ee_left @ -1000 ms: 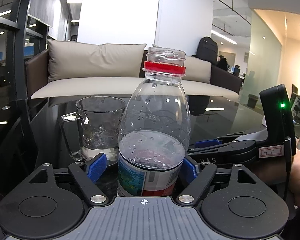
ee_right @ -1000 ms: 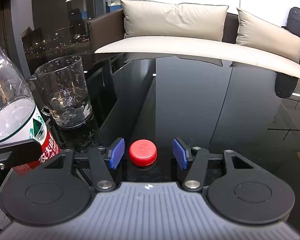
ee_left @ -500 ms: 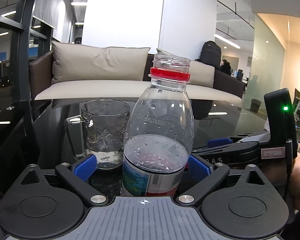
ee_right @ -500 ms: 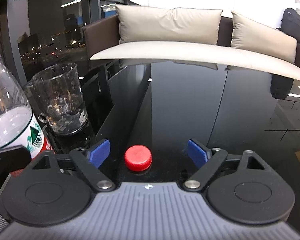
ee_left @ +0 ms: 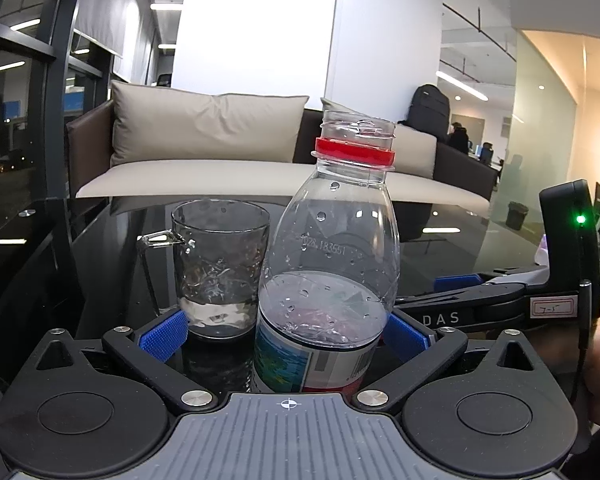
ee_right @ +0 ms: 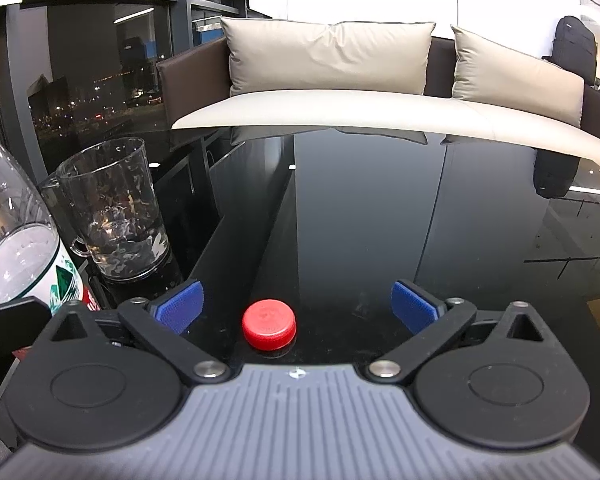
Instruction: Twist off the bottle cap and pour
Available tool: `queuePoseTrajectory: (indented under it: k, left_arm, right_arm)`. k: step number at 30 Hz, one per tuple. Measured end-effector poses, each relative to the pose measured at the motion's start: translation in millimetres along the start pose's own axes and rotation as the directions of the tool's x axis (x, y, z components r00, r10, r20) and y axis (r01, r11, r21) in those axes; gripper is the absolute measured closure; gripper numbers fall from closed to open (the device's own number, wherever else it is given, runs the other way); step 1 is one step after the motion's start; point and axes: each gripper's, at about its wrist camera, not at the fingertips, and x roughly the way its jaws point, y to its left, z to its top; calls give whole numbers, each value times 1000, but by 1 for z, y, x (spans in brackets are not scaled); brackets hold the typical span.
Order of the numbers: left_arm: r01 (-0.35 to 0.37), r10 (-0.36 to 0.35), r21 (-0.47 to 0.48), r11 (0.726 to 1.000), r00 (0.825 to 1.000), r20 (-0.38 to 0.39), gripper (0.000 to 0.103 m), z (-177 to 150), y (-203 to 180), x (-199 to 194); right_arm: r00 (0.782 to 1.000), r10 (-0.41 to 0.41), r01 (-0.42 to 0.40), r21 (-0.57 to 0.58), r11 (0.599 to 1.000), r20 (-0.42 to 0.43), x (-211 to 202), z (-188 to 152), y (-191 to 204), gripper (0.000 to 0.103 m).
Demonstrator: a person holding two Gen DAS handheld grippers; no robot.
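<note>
Both grippers are gaping wide: left gripper (ee_left: 283, 333) flanking the uncapped clear plastic bottle (ee_left: 327, 264), right gripper (ee_right: 296, 306) straddling the red screw cap (ee_right: 269, 324) lying on the black glass table (ee_right: 360, 216). Glass mug (ee_left: 220, 266) far left is holding little water; I judge pouring finished.

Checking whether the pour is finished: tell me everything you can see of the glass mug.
The glass mug is clear, textured glass with a side handle. It stands upright on the dark glossy table, behind and beside the uncapped bottle. A little clear liquid sits at its bottom. Neither gripper touches it.
</note>
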Motion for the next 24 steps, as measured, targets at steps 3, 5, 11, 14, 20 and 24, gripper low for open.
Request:
queuePoseTrajectory:
  k: [3,5,11,14,20,24]
  left_arm:
    - [2,-2,-3,1000,1000,-3,1,0,-1,-1]
    - [3,-3,-4,1000,1000,-4,1,0,-1,-1]
    - [-3,3,-4,1000,1000,-1,1,-1,-1,-2]
    - [-2,2,-1,1000,1000,-3,1,-2,-1,-2]
    - [-9,9,13,1000,1000,-2,1,-3,-3,-4]
    - [-7,7,10,1000,1000,-2,1,-3,-3,-5]
  right_arm:
    - [1000,-7,7,5,1000,3,0,0,0,0]
    - [1000,-11,11,7,1000,2,0,0,0,0]
    - [1000,-11,11,8,1000,-2,-1,-1,1,0]
    - [1000,-12,12,11,1000,-3,-2,-2,1,0]
    - [1000,-14,14,8,1000,-5,-4,-2,1,0]
    - [1000,-21,21,11,1000,1,-6,-2,1,0]
